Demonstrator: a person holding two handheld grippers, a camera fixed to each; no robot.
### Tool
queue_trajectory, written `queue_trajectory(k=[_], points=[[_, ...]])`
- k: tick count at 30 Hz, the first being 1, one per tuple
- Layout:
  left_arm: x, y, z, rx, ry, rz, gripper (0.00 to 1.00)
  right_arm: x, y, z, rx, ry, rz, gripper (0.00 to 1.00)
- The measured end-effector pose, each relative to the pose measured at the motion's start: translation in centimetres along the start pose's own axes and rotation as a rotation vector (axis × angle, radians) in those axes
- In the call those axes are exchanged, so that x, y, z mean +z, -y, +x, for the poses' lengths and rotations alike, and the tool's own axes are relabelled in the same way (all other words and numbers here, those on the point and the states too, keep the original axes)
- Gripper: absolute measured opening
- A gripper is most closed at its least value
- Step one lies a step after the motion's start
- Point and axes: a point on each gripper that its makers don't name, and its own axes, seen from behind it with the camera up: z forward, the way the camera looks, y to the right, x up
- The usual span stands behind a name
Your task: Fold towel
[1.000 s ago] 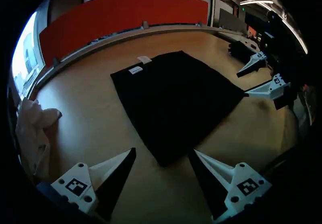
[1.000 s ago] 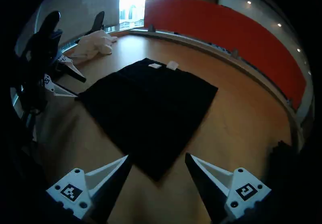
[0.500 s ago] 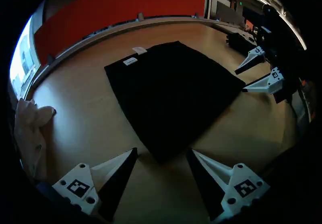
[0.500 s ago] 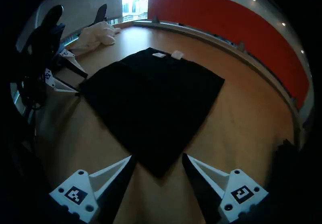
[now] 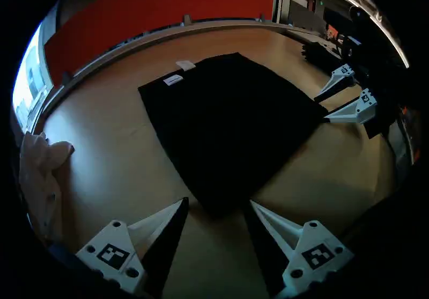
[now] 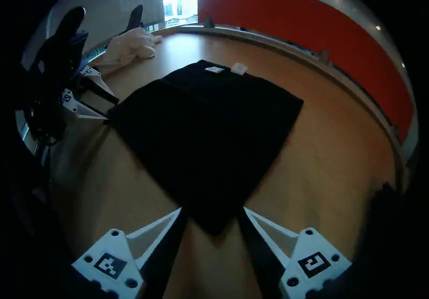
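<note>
On the wooden table [image 5: 107, 154], nearest, the left gripper [image 5: 217, 202] and the right gripper [image 6: 211, 210] each stand spread open with one near corner of the single black towel [image 5: 230, 122] between the fingers, gripping nothing. The towel lies flat. The grasp seems about to start: both must clench, then carry the corners toward the far edge with its two white tags [image 5: 172, 80]. One crumpled white cloth [image 5: 40, 170] lies aside; beyond stands one red partition [image 5: 161, 4].

The towel [image 5: 230, 127] is plain black with two small white tags [image 5: 172, 80], and the table [image 5: 107, 154] is honey-brown wood. The left gripper [image 5: 217, 205] and right gripper [image 6: 212, 213] are white with black inner faces and black-and-white square markers [image 5: 113, 253]. The panel [image 5: 161, 9] is bright red, unpatterned; the cloth [image 5: 40, 159] is cream
</note>
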Motion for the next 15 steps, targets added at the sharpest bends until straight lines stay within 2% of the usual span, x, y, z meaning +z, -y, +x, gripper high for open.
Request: queue_trajectory(k=[4,10,12,15], points=[[0.06,-0.11,0.04,0.005,0.006,-0.002,0.54,0.03,0.16,0.05,-0.005,0.002,0.005,0.58],[0.1,-0.49,0.08,0.012,0.013,-0.007,0.42,0.11,0.34,0.16,-0.001,0.002,0.003,0.34],[0.09,-0.58,0.09,0.013,0.015,-0.007,0.34,0.14,0.39,0.2,0.002,0.003,0.002,0.25],[0.12,-0.57,0.15,0.011,0.018,0.001,0.18,0.14,0.52,0.21,0.004,0.005,0.004,0.22]])
